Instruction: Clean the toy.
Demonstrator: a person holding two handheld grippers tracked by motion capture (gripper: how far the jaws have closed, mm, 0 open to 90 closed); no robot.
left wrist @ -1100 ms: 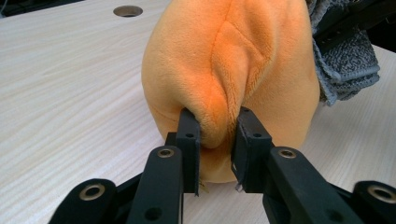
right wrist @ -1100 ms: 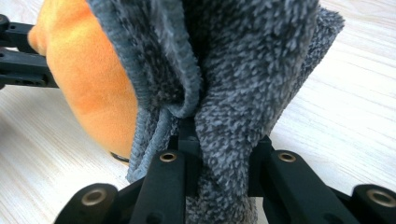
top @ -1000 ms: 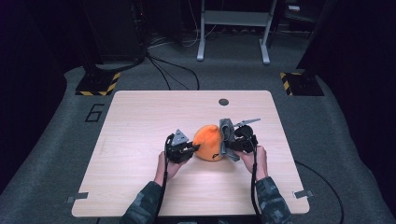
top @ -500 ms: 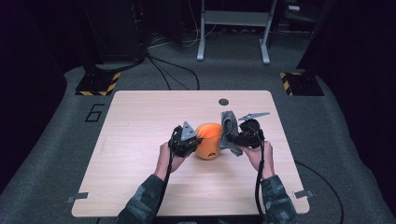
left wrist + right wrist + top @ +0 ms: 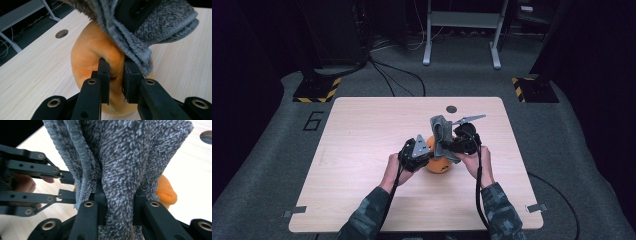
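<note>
Right gripper point(image 5: 447, 142) fingers clamp the fuzzy grey cloth point(image 5: 441, 131) draped over the round orange plush ball point(image 5: 438, 159) mid-surface, left gripper point(image 5: 424, 152) fingers pinching its orange skin from the left.

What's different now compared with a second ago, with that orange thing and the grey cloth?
Both hands have lifted a little. The right gripper, clamped on the grey cloth, has raised it above the orange object, where a second ago it lay against it. The left gripper keeps its pinch on a fold of the orange object. The table and its round hole are unchanged.
</note>
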